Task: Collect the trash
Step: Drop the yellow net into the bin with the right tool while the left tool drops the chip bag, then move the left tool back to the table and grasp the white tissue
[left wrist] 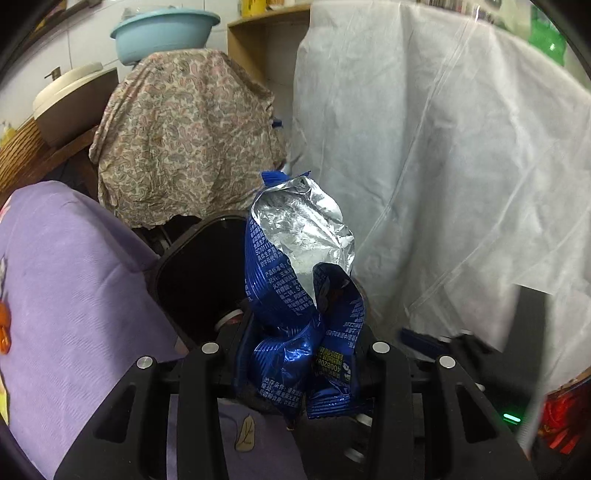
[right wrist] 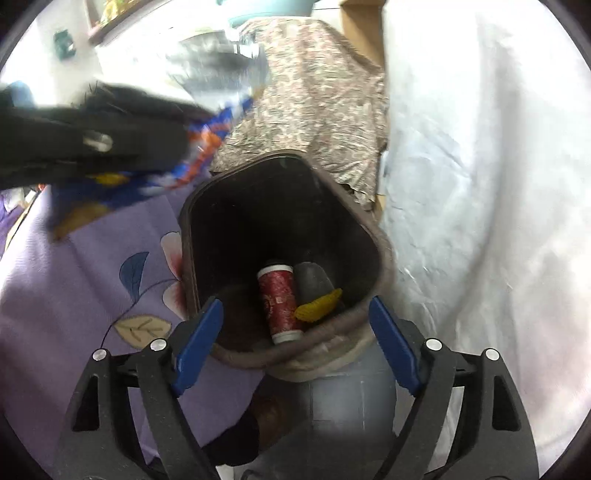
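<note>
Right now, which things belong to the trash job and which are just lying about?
Job: blue wrapper in the left gripper; bin; red can and yellow scrap inside it.
Lying about: purple cloth; floral cover; blue basin.

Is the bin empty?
No, the bin already holds a red can and a yellow scrap.

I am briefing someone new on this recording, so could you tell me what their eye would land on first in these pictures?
First, the crumpled blue snack bag with its silver foil lining, clamped in the left gripper beside the dark trash bin. Next, the bin's contents under the open right gripper: a red can lying by a yellow scrap.
</note>
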The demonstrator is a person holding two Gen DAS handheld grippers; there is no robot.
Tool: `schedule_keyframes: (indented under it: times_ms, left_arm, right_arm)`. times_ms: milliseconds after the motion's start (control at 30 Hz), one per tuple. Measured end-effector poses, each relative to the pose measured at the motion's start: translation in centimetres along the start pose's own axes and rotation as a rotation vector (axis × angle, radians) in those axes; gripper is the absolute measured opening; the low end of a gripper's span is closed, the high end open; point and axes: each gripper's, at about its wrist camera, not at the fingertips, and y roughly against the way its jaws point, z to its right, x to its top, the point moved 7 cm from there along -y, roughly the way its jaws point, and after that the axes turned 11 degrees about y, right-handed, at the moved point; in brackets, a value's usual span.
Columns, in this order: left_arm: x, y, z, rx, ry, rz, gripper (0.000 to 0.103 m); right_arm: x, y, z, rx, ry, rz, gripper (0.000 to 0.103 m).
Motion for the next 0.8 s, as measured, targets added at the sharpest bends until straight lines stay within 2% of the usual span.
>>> schedule_keyframes:
  times_ms: [100,233,333,400,600,800]
  left_arm:
    - [0.1,-1.1,-0.3,0.025,0.005,-0.017,0.039]
    - [0.3,-2.5,-0.8,0.052,0.020,-0.042,0.042]
    - [0.1,-2.9,-1.2,0.067,0.027,-0.054,0.056]
    - [0.1,-2.7,-1.3,0.084,0.025,-0.034,0.076]
    - [0.5,-1.2,-1.0,0.088,0.003,0.015,0.087]
    - [0.2,2.3,-0.9,0.044,0.005,0.068,0.092]
  right_arm:
    - [-1.4,0.9,1.6,-0.037,-0.027,-0.017,0.082]
    - [-3.2,1.8,2.9,-0.037,-0.068,-0.029,0.082]
    - [-3.9,2.3,2.8,-0.032,-0.071,-0.030,0.082]
    - [-4.0,2.5,2.6,-0.021,-0.074,-0.027,0.082]
    - [-3.4,2.8,1.3,-0.009,-0.056,-0.014,0.082]
    - [-2.9,3.7,0.6,0.000,-0.047,0.003,0.083]
